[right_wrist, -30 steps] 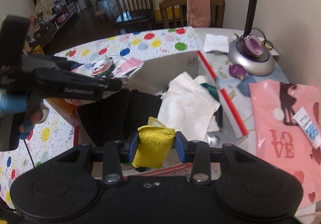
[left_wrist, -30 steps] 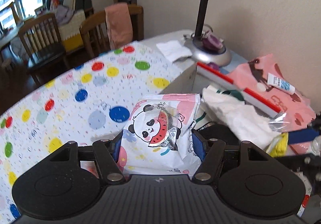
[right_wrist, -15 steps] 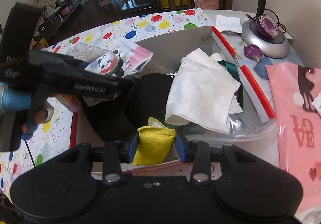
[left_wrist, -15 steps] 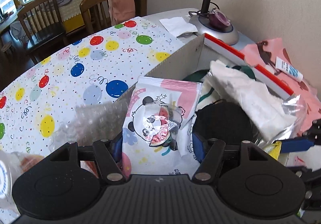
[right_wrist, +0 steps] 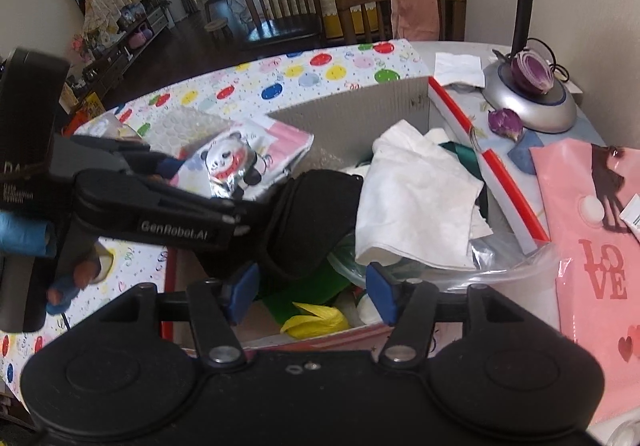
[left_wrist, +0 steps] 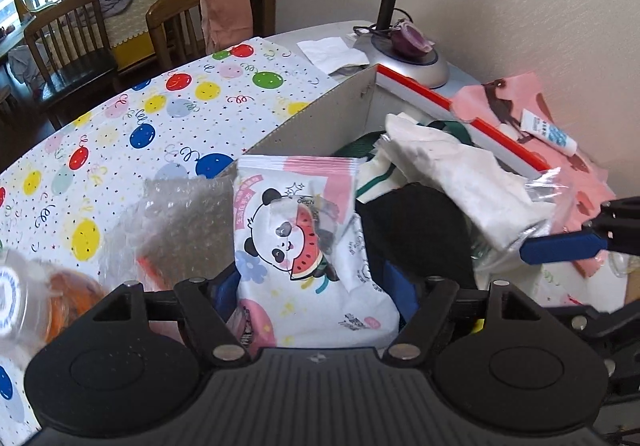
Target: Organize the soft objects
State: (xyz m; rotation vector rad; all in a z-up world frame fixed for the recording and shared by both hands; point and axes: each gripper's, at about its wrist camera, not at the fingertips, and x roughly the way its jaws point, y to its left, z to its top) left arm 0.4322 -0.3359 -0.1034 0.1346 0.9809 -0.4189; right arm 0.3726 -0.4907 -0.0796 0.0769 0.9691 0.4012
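Right gripper (right_wrist: pixel 312 292), jaws just opening, is hovering released; yellow cloth (right_wrist: pixel 316 322) is lying below them at the box's (right_wrist: pixel 360 106) near edge; left gripper (left_wrist: pixel 316 286), widening, is bracketing the panda packet (left_wrist: pixel 308 246) over the box's left edge; contact unclear.

Table (right_wrist: pixel 472 46) with balloon-print cloth (left_wrist: pixel 120 118), open box (right_wrist: pixel 360 106), lamp base (right_wrist: pixel 528 106), pink bag (right_wrist: pixel 592 246)

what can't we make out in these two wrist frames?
- Box floor: both views, buried under the white cloth and black item.
- Panda pack lower edge: left wrist view, cut off by the left gripper body.
- Tube print: too small.
- Yellow item: right wrist view, partly hidden.
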